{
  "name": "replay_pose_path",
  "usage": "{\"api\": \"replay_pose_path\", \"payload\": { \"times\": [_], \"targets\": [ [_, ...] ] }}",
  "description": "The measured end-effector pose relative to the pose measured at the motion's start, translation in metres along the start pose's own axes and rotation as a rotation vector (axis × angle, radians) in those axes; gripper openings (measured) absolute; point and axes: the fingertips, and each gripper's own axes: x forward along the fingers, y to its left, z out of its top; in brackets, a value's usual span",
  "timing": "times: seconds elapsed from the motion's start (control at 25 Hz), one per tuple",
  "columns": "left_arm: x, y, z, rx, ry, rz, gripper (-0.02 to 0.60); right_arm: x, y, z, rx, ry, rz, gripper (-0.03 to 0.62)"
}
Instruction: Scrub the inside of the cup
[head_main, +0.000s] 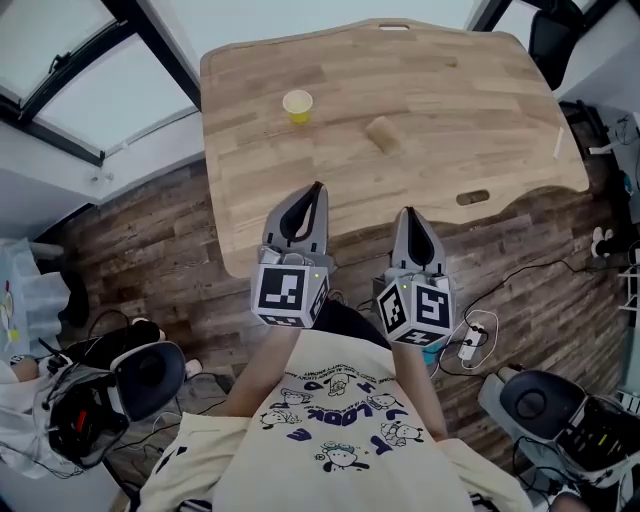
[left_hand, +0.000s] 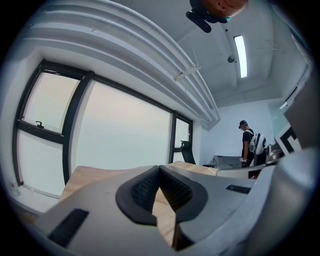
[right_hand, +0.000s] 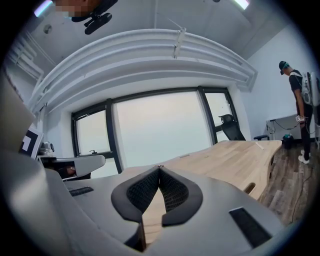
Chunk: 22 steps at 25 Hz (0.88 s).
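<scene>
A small yellow cup (head_main: 298, 105) stands upright on the wooden table (head_main: 430, 130), toward its far left. A tan, brownish sponge-like block (head_main: 381, 132) lies to the cup's right, near the table's middle. My left gripper (head_main: 317, 186) and right gripper (head_main: 409, 212) are held side by side at the table's near edge, well short of both objects. Both are shut with nothing between the pads. In the left gripper view the left gripper (left_hand: 159, 167) points over the tabletop toward the windows; the right gripper (right_hand: 159, 167) does the same in its own view. Neither gripper view shows the cup.
A white strip (head_main: 558, 143) lies at the table's right edge, and a slot (head_main: 473, 197) is cut near the front right. Cables, a power strip (head_main: 472, 340) and chairs (head_main: 545, 405) crowd the wood floor. A person (right_hand: 300, 105) stands far off to the right.
</scene>
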Motion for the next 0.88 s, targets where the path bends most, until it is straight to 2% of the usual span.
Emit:
{"api": "replay_pose_path", "payload": {
  "times": [0.32, 0.88],
  "targets": [
    [0.009, 0.022, -0.009, -0.026, 0.024, 0.051, -0.002, 0.02, -0.005, -0.008, -0.004, 0.036, 0.0, 0.017],
    [0.064, 0.066, -0.015, -0.046, 0.086, 0.049, -0.002, 0.093, -0.015, -0.016, -0.003, 0.099, -0.046, 0.017]
  ]
}}
